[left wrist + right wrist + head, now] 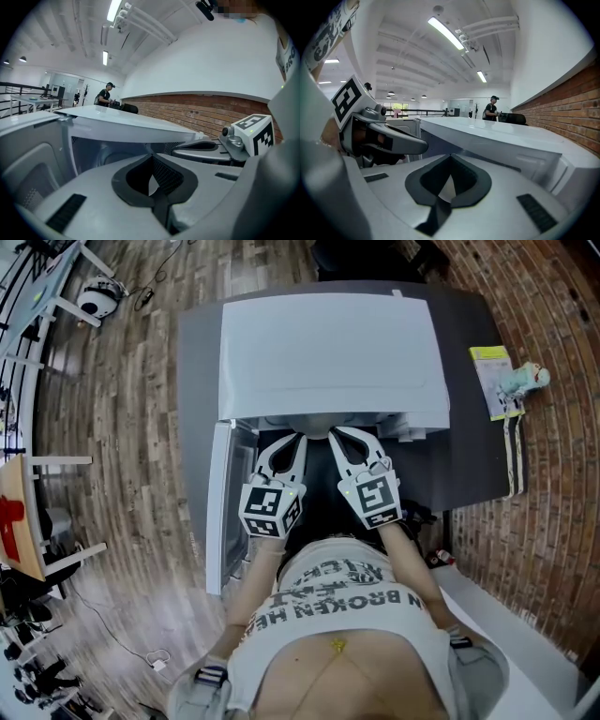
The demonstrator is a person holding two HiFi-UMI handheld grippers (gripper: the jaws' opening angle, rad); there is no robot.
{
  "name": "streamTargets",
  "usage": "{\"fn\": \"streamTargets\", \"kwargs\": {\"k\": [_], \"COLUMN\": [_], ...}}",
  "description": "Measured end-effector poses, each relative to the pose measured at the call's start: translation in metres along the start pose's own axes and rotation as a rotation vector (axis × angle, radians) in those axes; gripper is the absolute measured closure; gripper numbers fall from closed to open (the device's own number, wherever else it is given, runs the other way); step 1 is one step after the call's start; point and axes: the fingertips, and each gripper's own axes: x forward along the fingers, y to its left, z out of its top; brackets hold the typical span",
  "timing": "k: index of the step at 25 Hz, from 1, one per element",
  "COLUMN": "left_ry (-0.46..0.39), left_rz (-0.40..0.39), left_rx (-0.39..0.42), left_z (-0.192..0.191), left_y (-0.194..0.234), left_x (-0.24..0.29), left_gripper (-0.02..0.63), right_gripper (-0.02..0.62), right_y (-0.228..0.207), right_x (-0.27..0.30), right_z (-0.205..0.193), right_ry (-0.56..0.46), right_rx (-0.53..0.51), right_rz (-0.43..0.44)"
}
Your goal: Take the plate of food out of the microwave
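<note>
Close in front of the person's printed shirt [337, 587], both tongs are held side by side at the mouth of the microwave [333, 352]. The left tongs [292, 439] and the right tongs [339, 434] each have their jaws brought together with nothing between them, and their tips reach just under the front edge of the oven's white top. I judge they are lined up as a pair because a plate is best lifted from two sides. Shut as they are, they would have to spread before either could take a rim.

Just to the left, the door [218, 512] stands swung fully out, which leaves the cavity free to reach into. The plate of food shows in no view. From above, the top covers the cavity, and the left gripper view gives only a dim grey interior where I cannot pick out a plate. Presumably it sits inside.

Farther out, the microwave rests on a dark tabletop [469, 465]. A yellow leaflet [494, 381] lies at its right edge, well apart from the work.
</note>
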Motion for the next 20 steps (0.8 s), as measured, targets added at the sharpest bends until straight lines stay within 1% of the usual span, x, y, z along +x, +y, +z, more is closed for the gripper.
{"fn": "streamTargets", "kwargs": {"k": [4,14,20], "left_ry": [0.023,0.107,0.154], "left_rz": [0.010,0.019,0.030], "left_rx": [0.000,-0.040,-0.060], "left_z": [-0.012,-0.045,-0.062], "left_y": [0.008,0.024,0.035], "left_x": [0.006,0.028,0.037], "left_gripper": [0.600,0.600,0.600], "right_gripper": [0.588,0.588,0.588], "right_y": [-0.002,-0.013,-0.016], "right_x": [0.009,0.030,0.042], "right_z": [-0.016,-0.061,-0.081], "right_ry": [0.034,0.137,0.189], "right_rx": [0.016,0.063,0.076], "right_rz": [0.008,0.010,0.013]}}
